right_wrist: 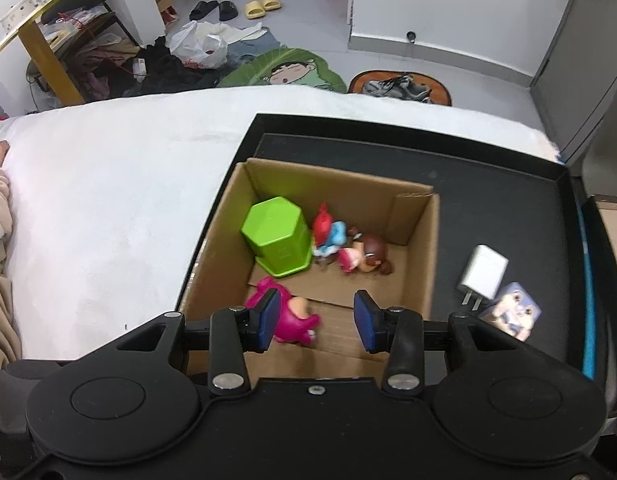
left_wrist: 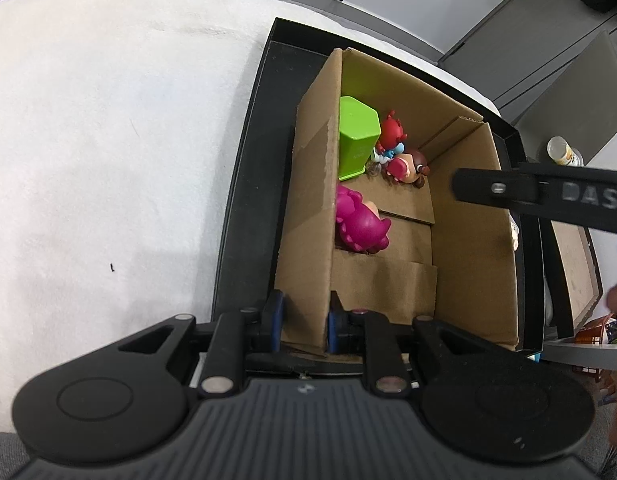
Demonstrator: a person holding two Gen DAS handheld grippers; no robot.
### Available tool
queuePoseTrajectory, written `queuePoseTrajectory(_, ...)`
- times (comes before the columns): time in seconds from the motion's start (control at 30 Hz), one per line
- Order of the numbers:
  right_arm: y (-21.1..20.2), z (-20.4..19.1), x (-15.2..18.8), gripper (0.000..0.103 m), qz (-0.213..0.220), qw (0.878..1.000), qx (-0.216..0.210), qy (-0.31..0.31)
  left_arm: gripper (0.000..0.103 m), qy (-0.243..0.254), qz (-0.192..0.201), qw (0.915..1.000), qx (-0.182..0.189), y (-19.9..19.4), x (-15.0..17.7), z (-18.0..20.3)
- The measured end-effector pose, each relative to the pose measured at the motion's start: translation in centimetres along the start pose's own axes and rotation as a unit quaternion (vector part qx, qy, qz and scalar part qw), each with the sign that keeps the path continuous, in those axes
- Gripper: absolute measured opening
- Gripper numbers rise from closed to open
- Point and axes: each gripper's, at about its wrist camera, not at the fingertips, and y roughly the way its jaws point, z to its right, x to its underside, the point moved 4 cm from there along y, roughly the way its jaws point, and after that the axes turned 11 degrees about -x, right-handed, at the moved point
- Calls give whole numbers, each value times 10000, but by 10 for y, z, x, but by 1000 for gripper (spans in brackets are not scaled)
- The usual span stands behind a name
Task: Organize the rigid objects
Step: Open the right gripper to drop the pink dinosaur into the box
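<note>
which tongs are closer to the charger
Right. The right tongs hang open over the box, beside the charger; the left tongs grip the box's far wall.

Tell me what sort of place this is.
Probably a lived-in bedroom: a white bed cover holds the work, yellow and black slippers lie on the grey floor, and a cartoon-face floor mat lies beside it.

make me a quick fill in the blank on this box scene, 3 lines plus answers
1. The left gripper is clamped on the ____ of the box.
2. The charger lies ____ the box, on the black tray.
3. The green cup in the box stands ____ down.

Answers: wall; outside; upside
</note>
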Motion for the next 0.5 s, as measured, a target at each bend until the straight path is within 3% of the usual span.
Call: queuePoseTrajectory(0.5, -40, 51, 0, 44, 335, 9989, 225, 234, 20, -3, 9, 10000, -72, 1, -1, 1)
